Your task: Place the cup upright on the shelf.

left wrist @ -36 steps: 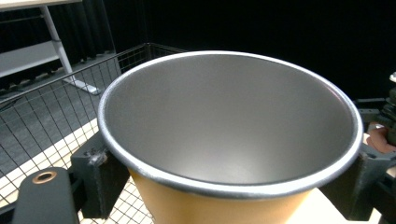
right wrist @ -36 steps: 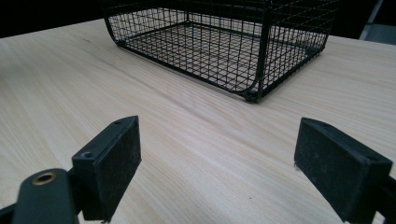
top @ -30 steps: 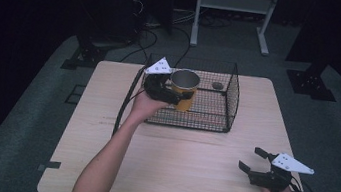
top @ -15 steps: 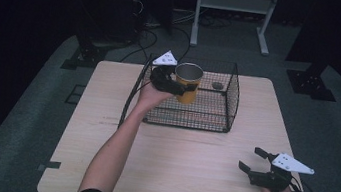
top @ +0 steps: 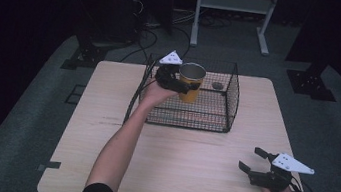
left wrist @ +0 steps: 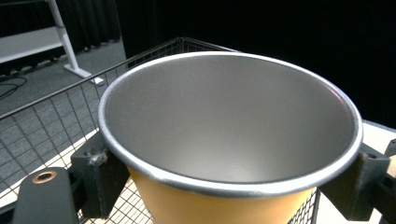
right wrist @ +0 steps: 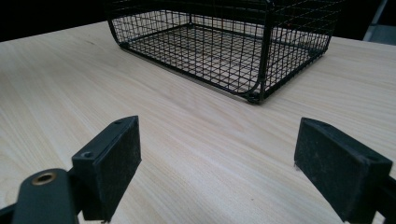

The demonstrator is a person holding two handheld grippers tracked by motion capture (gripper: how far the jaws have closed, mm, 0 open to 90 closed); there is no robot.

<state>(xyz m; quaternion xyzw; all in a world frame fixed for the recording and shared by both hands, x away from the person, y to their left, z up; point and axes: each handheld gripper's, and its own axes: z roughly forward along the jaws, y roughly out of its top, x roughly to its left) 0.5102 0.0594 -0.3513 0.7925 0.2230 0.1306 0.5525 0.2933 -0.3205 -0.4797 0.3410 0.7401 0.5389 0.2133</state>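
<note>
- Your right tool (top: 256, 164) sits low at the near right corner of the tabletop (top: 189, 164), jaws spread wide, nothing between them.
- Your left arm reaches forward; left tool (top: 183, 83) clamps the yellow cup (top: 191, 82) just under its metal rim, upright, held over the wire basket (top: 228, 104).
- Beyond: grey floor (top: 31, 101), dark room, white stand (top: 234, 4).

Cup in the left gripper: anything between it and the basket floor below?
Nothing visible. The cup, gripped by the left gripper, hangs over the wire basket; the one small dark object lies off toward the far right corner.
</note>
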